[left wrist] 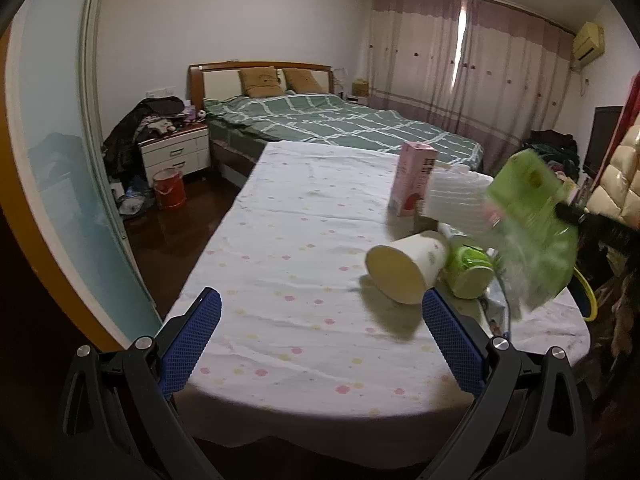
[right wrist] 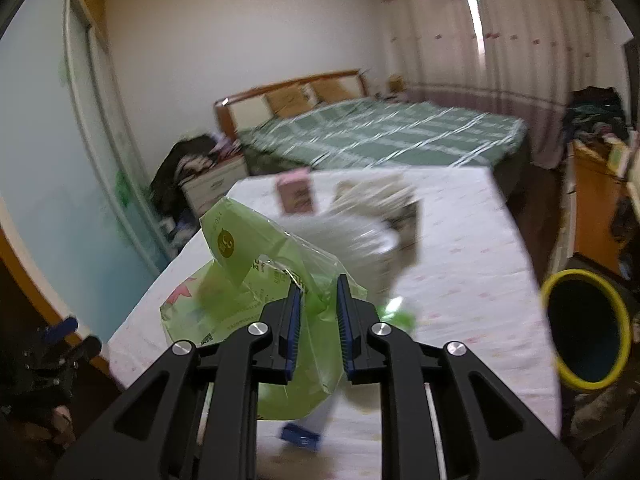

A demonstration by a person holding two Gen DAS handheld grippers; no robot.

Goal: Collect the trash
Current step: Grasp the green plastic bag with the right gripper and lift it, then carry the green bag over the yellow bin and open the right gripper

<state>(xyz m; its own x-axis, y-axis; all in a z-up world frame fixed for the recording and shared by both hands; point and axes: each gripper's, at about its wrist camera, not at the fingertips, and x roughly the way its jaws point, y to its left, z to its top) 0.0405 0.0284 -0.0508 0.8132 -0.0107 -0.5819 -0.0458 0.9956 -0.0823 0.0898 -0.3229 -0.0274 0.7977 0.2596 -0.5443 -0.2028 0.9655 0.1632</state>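
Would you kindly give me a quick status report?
Right hand-held gripper shut on green wrapper. Left hand-held gripper open, empty. Cup still on table.

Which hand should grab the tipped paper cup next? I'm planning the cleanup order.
Left. The left gripper is open and empty, with the paper cup lying just ahead of its fingers. The right gripper is shut on the green plastic bag.
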